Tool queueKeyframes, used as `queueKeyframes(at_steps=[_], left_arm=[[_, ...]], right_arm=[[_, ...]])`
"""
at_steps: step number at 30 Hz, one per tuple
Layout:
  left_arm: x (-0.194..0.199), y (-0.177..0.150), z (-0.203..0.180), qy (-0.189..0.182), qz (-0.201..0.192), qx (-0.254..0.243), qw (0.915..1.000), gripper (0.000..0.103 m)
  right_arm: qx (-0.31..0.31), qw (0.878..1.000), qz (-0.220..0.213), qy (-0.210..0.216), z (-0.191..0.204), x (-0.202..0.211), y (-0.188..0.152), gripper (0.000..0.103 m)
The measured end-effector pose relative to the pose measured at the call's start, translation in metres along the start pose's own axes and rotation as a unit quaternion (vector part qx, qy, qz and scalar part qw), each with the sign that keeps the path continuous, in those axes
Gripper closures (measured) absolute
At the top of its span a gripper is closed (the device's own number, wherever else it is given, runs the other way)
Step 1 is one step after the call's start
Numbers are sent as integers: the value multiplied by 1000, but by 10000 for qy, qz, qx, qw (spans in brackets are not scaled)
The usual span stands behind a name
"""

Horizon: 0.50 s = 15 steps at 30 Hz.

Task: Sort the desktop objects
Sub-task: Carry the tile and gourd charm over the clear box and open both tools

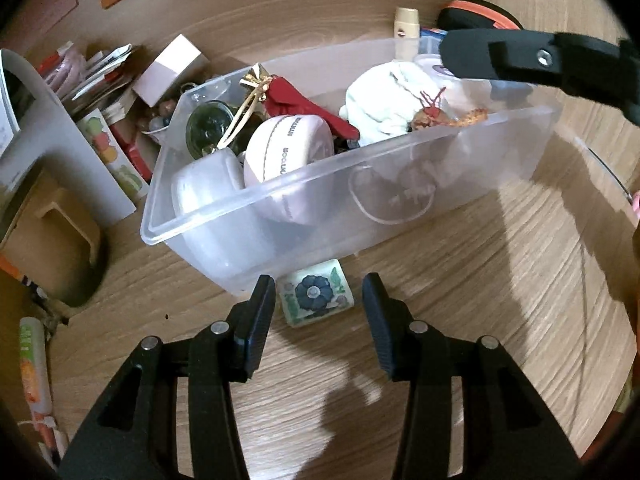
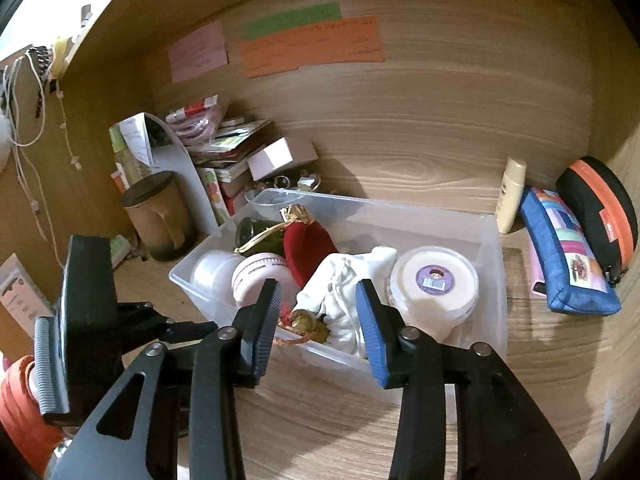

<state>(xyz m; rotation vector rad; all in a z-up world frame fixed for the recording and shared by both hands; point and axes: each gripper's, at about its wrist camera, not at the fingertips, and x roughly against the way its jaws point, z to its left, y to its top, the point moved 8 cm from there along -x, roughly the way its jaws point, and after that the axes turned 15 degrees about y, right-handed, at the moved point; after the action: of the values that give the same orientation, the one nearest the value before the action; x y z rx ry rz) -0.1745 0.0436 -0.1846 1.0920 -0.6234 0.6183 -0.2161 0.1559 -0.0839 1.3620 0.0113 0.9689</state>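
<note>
**Both grippers released at the bin**

The left hand-held gripper (image 1: 318,312) hangs over the wooden surface (image 1: 480,280) with its jaws apart, empty, straddling a small flower-printed block (image 1: 316,298) that lies just outside the near wall of the clear bin (image 1: 400,184); the pads do not touch it. The right hand-held gripper (image 2: 318,320) is released too, jaws apart above the bin's near edge, nothing between them. The bin holds a white cloth (image 2: 344,280), a round tub (image 2: 434,280), a red pouch (image 2: 308,252) and pale jars (image 2: 256,276). A blue pouch (image 2: 568,252) lies on the surface to the right.
</note>
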Motion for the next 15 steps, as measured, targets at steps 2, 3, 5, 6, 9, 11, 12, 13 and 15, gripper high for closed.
queueKeyframes(at_steps=[2, 3, 5, 6, 9, 11, 12, 13, 15], left_arm=[[2, 0, -1, 125, -50, 10, 9999, 67], [3, 0, -1, 182, -77, 5, 9998, 67], [6, -1, -3, 384, -145, -64, 9991, 69], [9, -1, -5, 450, -178, -104, 9988, 69], [17, -4, -8, 466, -229, -95, 9986, 70], [24, -5, -10, 429, -261, -43, 9987, 70], [30, -5, -9, 409, -312, 11, 9987, 70], [34, -4, -9, 403, -346, 42, 9986, 70], [49, -2, -6, 355, -470, 139, 9982, 70]], right_arm=[[7, 10000, -36, 39, 0, 2, -1, 67], [8, 10000, -59, 41, -1, 4, -2, 67], [-31, 9999, -100, 76, -4, 6, -3, 67], [-64, 9999, -112, 91, -4, 6, -3, 67], [-194, 9997, -132, 116, -10, 8, -5, 67], [-284, 9994, -143, 155, -13, 10, -5, 67], [-318, 9992, -155, 177, -14, 10, -5, 67], [-343, 9991, -163, 189, -14, 11, -5, 67], [-384, 9990, -190, 161, -16, 12, -5, 66]])
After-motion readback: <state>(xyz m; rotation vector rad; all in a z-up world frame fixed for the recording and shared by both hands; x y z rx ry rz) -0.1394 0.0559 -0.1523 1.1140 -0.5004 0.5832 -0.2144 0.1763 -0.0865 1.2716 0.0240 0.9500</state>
